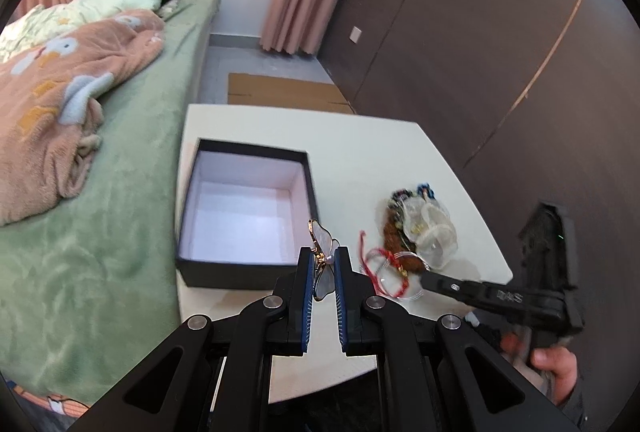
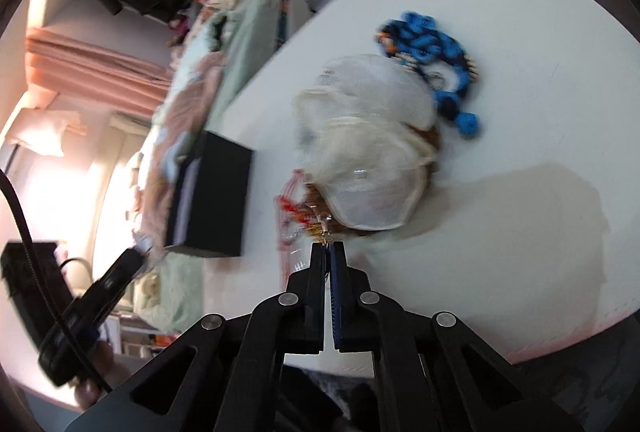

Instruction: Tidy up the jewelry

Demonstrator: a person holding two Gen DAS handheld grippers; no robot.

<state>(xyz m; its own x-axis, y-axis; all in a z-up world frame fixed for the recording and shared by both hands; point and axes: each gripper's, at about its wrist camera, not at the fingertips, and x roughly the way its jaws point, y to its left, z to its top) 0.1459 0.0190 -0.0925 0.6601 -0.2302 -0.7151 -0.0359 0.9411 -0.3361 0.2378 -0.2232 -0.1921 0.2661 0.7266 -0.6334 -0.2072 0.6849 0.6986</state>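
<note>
My left gripper [image 1: 322, 257] is shut on a butterfly hair clip [image 1: 320, 240] with pearly wings and a gold rim, held above the near right corner of an open black box [image 1: 245, 217] with a white, empty inside. A jewelry pile lies on the white table [image 1: 360, 144]: sheer pouches [image 1: 430, 232], a brown beaded piece, a red string bracelet [image 1: 384, 264] and blue beads [image 2: 432, 48]. My right gripper [image 2: 328, 244] is shut on a small gold piece [image 2: 320, 228] at the pile's near edge; it shows from the side in the left wrist view [image 1: 430, 278].
A bed with a green cover [image 1: 132, 160] and a pink blanket [image 1: 60, 104] borders the table's left side. A dark wardrobe wall [image 1: 460, 32] stands to the right. Flat cardboard [image 1: 280, 92] lies on the floor beyond the table.
</note>
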